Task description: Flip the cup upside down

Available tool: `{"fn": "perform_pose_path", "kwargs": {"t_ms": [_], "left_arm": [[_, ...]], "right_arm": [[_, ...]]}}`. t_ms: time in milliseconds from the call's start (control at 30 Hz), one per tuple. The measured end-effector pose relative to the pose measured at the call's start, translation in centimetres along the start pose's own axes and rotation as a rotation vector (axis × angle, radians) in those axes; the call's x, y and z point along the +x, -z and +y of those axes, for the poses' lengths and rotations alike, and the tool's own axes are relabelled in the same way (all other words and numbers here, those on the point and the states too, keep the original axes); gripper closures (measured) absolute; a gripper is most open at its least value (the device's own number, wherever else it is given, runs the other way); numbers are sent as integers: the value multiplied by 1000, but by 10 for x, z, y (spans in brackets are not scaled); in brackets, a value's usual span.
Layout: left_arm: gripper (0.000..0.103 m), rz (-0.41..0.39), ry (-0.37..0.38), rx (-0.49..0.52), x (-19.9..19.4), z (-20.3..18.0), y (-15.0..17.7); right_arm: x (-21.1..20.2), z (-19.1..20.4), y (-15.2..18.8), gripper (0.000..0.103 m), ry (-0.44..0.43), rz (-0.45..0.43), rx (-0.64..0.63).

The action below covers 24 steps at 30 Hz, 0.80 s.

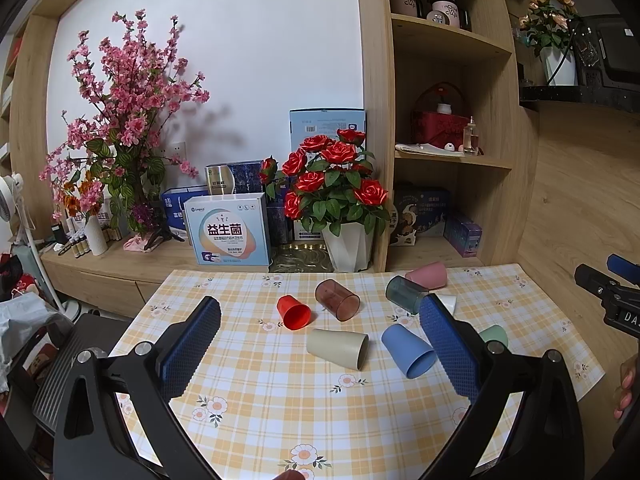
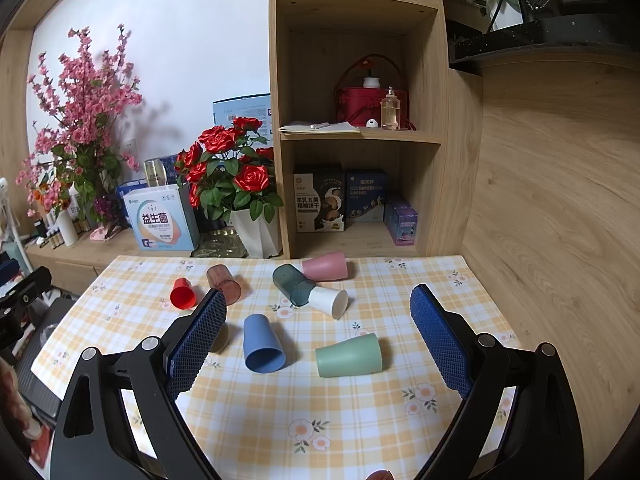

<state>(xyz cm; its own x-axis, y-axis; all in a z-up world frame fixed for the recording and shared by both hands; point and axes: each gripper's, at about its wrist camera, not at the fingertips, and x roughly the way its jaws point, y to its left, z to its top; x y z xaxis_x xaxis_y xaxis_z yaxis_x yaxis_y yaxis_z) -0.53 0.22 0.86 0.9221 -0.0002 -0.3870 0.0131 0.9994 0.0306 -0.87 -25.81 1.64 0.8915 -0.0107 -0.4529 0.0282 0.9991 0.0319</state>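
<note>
From the left wrist view, the left gripper (image 1: pixel 320 316) hangs above the bench (image 1: pixel 256 396) with its fingers (image 1: pixel 192 344) spread wide and nothing between them. All the cups lie on their sides on the checked cloth. A red cup (image 1: pixel 294 312) sits near the middle with a brown translucent cup (image 1: pixel 337 296) just beside it; nearer the camera lie a beige cup (image 1: pixel 338 348) and a blue cup (image 1: pixel 408 350). The gripper's own right finger covers much of the scene behind it: only a corner of a white cup (image 1: pixel 448 303) and the rounded base of a green cup (image 1: pixel 495 336) show past it. A dark teal cup (image 1: pixel 406 294) and a pink cup (image 1: pixel 428 275) lie toward the far edge. The right gripper (image 1: pixel 608 300) enters at the frame's right edge, cut off, so its fingers cannot be read there.

From the right wrist view, the right gripper (image 2: pixel 320 316) is likewise released, fingers (image 2: pixel 440 344) far apart and empty. Between them lie the blue cup (image 2: pixel 262 344) and the green cup (image 2: pixel 349 355), both in full. The white cup (image 2: pixel 329 301) touches the teal cup (image 2: pixel 294 284), with the pink cup (image 2: pixel 325 266) behind. The beige cup (image 2: pixel 221 338) is almost wholly hidden behind the left finger. The red cup (image 2: pixel 183 294) and brown cup (image 2: pixel 224 282) lie at far left.
</note>
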Motion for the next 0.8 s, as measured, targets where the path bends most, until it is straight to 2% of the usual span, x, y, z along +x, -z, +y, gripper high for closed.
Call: {"fn": "perform_pose_path", "kwargs": {"t_ms": [800], "left_arm": [[6, -4, -1, -2, -3, 2, -4]], "right_arm": [[-1, 0, 2, 13, 0, -3, -1]]}}
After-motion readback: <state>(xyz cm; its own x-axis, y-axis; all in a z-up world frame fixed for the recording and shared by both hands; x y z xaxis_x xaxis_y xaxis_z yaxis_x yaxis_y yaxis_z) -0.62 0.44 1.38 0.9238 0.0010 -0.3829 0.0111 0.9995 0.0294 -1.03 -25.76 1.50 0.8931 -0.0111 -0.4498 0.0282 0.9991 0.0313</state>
